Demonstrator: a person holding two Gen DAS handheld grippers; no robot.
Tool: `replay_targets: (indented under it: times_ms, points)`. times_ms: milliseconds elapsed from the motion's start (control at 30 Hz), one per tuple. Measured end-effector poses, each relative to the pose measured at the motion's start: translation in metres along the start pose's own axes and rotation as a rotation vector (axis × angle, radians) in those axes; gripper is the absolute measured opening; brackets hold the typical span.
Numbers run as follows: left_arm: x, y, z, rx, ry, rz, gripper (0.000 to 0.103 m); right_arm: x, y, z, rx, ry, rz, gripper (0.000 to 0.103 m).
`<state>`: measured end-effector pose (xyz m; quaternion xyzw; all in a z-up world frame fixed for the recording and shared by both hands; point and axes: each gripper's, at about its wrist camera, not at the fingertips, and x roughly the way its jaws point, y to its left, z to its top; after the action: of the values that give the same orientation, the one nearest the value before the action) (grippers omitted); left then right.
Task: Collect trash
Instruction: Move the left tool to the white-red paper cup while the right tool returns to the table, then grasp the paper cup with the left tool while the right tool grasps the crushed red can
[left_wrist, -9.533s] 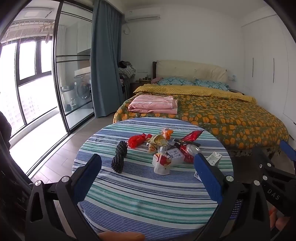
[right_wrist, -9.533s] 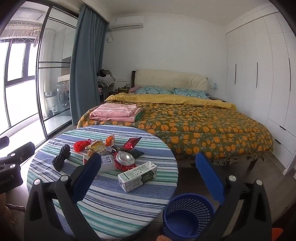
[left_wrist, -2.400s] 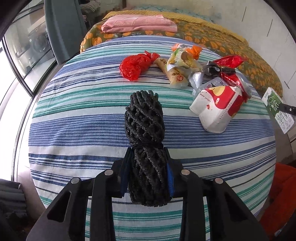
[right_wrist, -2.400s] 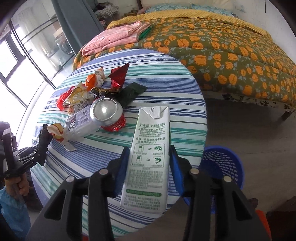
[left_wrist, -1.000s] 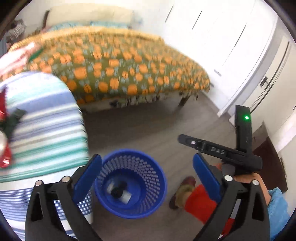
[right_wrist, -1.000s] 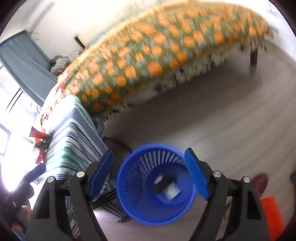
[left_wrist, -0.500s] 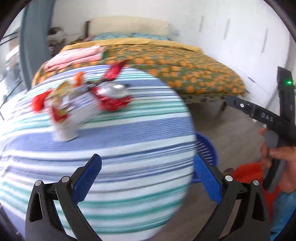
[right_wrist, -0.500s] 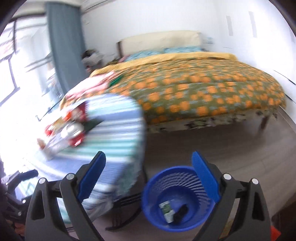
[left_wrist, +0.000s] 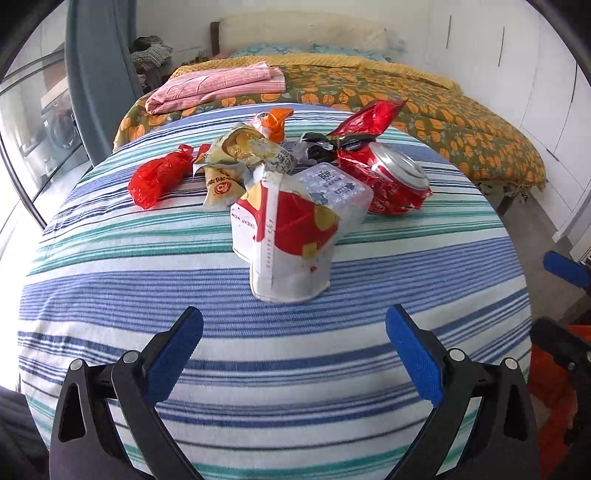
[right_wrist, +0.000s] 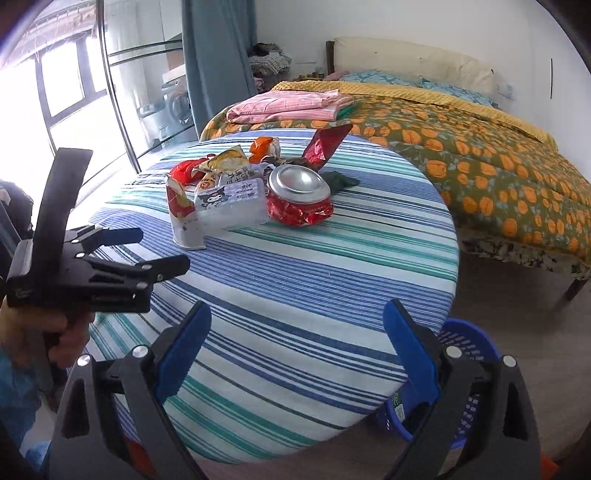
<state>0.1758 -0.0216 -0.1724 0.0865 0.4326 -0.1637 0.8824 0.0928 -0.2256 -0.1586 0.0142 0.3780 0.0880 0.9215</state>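
The bed (right_wrist: 498, 147) with its orange-patterned quilt fills the far right of the room. Nearer stands the round striped table (left_wrist: 277, 369), trash (left_wrist: 288, 192) heaped at its far side. The blue basket (right_wrist: 465, 343) is half hidden behind the table's near right edge. The left gripper (left_wrist: 293, 347) and the right gripper (right_wrist: 297, 339) both gape wide, empty.

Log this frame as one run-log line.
task: collect trash | left gripper: open, empty | right gripper: open, empty | table: can, wrappers left | bin: beside table
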Motion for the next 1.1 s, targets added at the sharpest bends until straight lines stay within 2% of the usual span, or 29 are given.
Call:
replay_targets:
  times_ms: [100, 200, 333, 533, 667, 733, 800, 933, 1100]
  points:
    - [0.007, -0.001, 0.011, 0.003, -0.022, 0.003, 0.098, 0.001, -0.003, -0.001, -0.004, 0.007, -0.013, 0.091]
    - [0.003, -0.007, 0.023, -0.001, -0.064, 0.047, 0.098, 0.005, -0.008, -0.005, 0.007, 0.019, -0.016, 0.091]
    - [0.006, -0.002, 0.035, -0.071, -0.077, 0.095, 0.098, 0.007, -0.012, -0.009, 0.028, 0.027, -0.008, 0.091]
    - [-0.011, 0.045, 0.022, -0.209, -0.085, 0.079, 0.098, 0.004, -0.016, -0.015, 0.03, 0.025, -0.003, 0.091]
    - [-0.032, 0.083, 0.003, -0.237, -0.087, 0.149, 0.098, 0.005, -0.023, -0.016, 0.054, 0.028, -0.002, 0.091]
    - [-0.038, 0.101, -0.006, -0.253, -0.071, 0.157, 0.098, 0.004, -0.022, -0.015, 0.06, 0.025, 0.002, 0.091]
    - [-0.042, 0.115, -0.015, -0.243, -0.063, 0.122, 0.098, 0.004, -0.019, -0.015, 0.057, 0.021, 0.008, 0.091]
    - [-0.047, 0.123, -0.024, -0.159, -0.082, 0.005, 0.098, 0.002, -0.008, -0.015, 0.039, 0.023, 0.022, 0.091]
    - [-0.026, 0.114, -0.011, -0.081, -0.076, -0.098, 0.098, 0.004, -0.001, -0.01, 0.028, 0.032, 0.041, 0.091]
